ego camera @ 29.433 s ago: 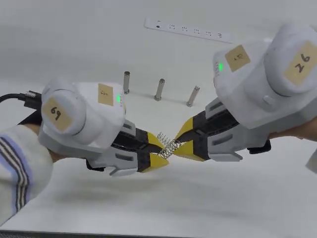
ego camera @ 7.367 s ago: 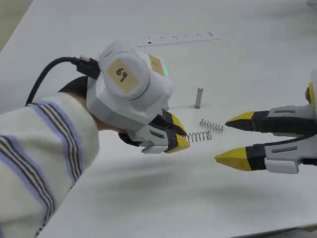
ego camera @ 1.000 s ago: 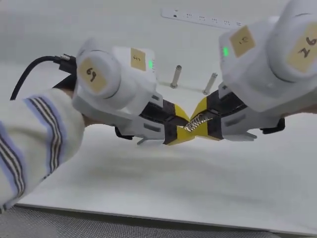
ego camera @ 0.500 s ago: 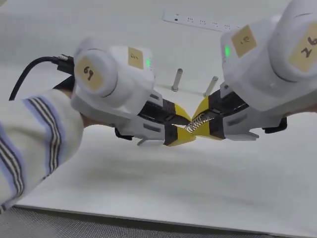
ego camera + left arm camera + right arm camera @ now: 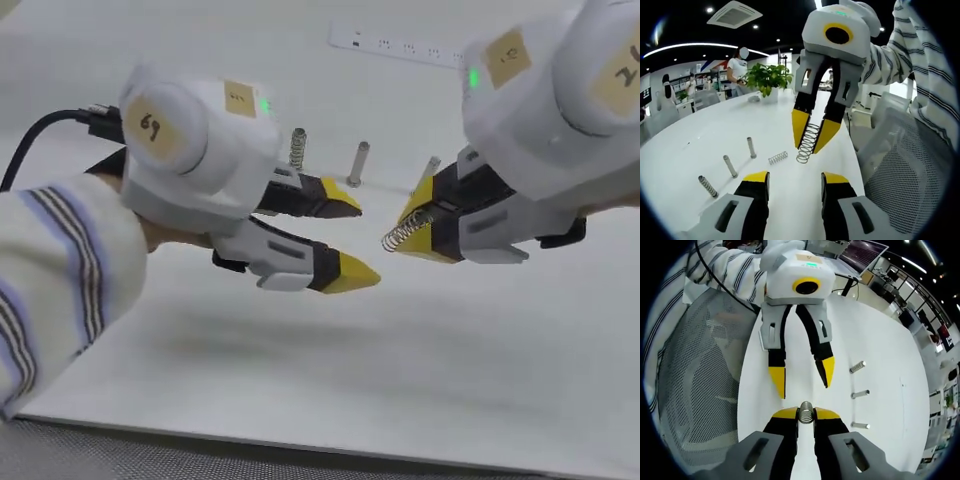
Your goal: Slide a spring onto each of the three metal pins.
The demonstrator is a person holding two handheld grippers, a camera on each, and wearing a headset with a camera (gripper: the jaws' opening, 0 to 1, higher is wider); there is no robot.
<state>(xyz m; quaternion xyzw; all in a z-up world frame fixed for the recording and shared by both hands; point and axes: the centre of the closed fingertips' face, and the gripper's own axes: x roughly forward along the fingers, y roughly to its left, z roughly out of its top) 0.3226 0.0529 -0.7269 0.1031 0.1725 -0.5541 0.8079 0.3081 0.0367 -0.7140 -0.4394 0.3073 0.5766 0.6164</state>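
- Steel coil spring: pinched at one end by the right gripper, whose jaws are closed on it. The free end juts left, clear of the white tabletop.
- Left gripper: jaws wide apart, holding nothing.
- Far-left grey metal pin wears a spring; middle pin and right pin are bare.
- Second loose spring lies beside the pins.
- Handling, as judged: light, flexible, liable to buckle or flick away. Grip near one end and leave the bore open.
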